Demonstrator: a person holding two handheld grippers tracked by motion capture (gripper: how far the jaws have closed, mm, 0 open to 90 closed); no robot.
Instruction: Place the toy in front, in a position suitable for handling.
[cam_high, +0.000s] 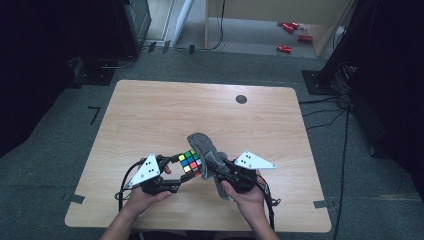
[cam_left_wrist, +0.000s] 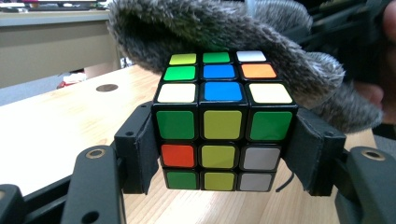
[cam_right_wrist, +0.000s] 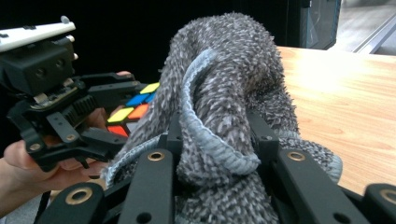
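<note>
The high view is dim at its left and right edges, where the room falls to near black, while the wooden table (cam_high: 150, 115) at centre is evenly and softly lit from above, with faint shadows. It is slightly soft and grainy. In the left gripper view the cube (cam_left_wrist: 223, 121) is sharp and brightly lit, its coloured faces saturated; the background at upper left is hazy. In the right gripper view the grey cloth (cam_right_wrist: 224, 93) is crisp, the tabletop at right glares pale, and the upper left is black.
</note>
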